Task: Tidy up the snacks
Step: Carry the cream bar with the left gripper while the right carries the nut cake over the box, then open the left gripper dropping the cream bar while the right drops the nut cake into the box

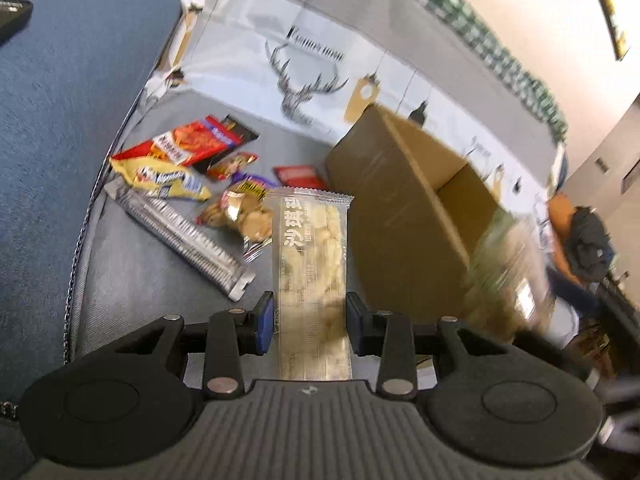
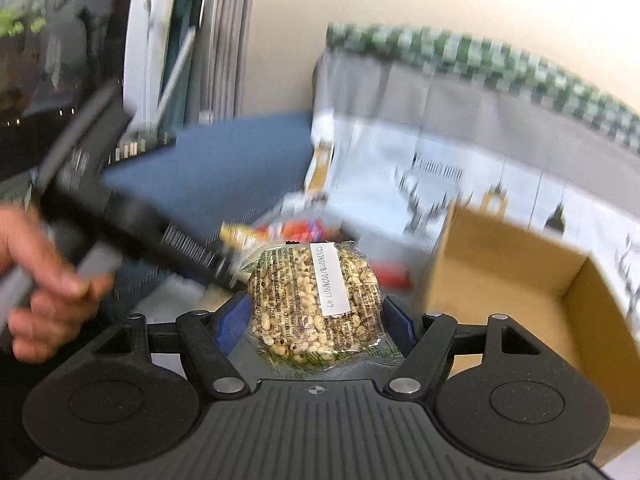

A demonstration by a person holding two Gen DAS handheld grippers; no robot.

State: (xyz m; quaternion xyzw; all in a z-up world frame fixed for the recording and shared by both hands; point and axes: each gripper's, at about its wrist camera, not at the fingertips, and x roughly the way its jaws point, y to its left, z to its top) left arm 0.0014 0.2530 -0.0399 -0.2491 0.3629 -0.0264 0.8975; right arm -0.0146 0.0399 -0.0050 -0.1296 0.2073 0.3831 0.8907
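My left gripper [image 1: 310, 320] is shut on a long clear-wrapped snack bar [image 1: 310, 248] with Chinese lettering and holds it above the grey surface. My right gripper [image 2: 316, 320] is shut on a round puffed-grain cake [image 2: 316, 300] in clear wrap with a white label. An open cardboard box [image 1: 404, 196] stands to the right of the left gripper; it also shows in the right wrist view [image 2: 516, 280], right of the cake. Loose snacks lie to the left: a red packet [image 1: 188, 144], a yellow packet [image 1: 164, 178], a silver bar [image 1: 180, 236] and a gold bag of biscuits [image 1: 240, 216].
A grey cloth with a deer print [image 1: 304, 80] covers the surface and the backrest behind. A blue cushion [image 1: 60, 120] lies to the left. The other gripper and a hand [image 2: 48, 280] cross the left of the right wrist view. A backpack [image 1: 588, 240] sits far right.
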